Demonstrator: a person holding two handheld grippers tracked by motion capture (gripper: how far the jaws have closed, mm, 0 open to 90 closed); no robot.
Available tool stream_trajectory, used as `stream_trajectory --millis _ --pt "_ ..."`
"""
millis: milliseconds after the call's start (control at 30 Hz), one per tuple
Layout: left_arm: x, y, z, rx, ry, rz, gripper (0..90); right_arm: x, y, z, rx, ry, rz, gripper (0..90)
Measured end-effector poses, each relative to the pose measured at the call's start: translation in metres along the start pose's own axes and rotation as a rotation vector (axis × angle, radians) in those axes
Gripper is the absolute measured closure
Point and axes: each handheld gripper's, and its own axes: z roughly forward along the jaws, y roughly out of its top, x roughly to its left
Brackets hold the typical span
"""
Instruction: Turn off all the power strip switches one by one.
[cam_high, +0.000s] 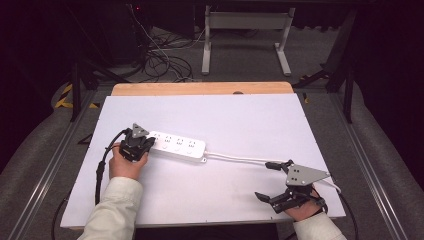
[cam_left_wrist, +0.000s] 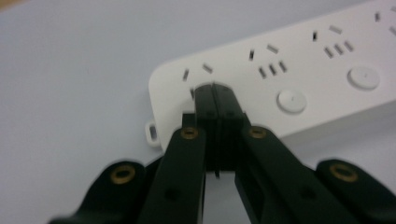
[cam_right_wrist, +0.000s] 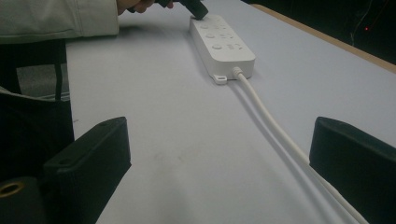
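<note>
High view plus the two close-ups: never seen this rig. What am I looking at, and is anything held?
No robot here: a person holds a hand-held gripper in each hand at a white table. The high view looks down from above the person's side. The other two pictures come from cameras riding on each gripper, looking along its black jaws.

On the table lies a white power strip, its cord running right.

The left hand-held gripper is shut, its tips pressed on the strip's end, seemingly over a round button. It holds nothing. The right hand-held gripper rests open near the cord, empty.
</note>
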Motion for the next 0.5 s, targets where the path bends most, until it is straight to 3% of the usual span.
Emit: stream_trajectory --millis 100,167,267,300,333,367,433,500 --pt "-0.001 0.0 0.0 0.0 0.003 0.002 90.0 0.0 0.0 0.0 0.001 -0.002 0.002 5.8" --pt "0.001 -0.001 0.0 -0.005 -0.01 -0.025 90.0 0.0 0.0 0.0 0.001 -0.002 0.001 5.9" --pt "-0.006 0.002 -0.005 -0.002 0.038 0.028 90.0 0.0 0.0 -0.001 -0.002 -0.002 0.002 5.9" --pt "-0.005 0.002 -0.007 -0.006 0.031 0.006 90.0 -0.001 0.0 -0.001 -0.005 -0.005 0.003 5.8" --pt "-0.004 0.003 -0.01 -0.035 0.002 -0.025 90.0 -0.001 0.0 -0.002 -0.007 -0.007 0.004 5.8" --pt "-0.003 0.004 -0.015 -0.056 -0.005 -0.032 90.0 -0.002 0.0 -0.002 -0.009 -0.008 0.007 5.9" --pt "-0.005 0.007 -0.024 -0.089 -0.003 -0.016 90.0 -0.003 -0.001 -0.002 -0.006 -0.006 0.009 5.9" --pt "-0.009 0.007 -0.033 -0.122 -0.027 0.007 86.8 -0.003 -0.001 -0.002 -0.007 -0.006 0.009 5.9"
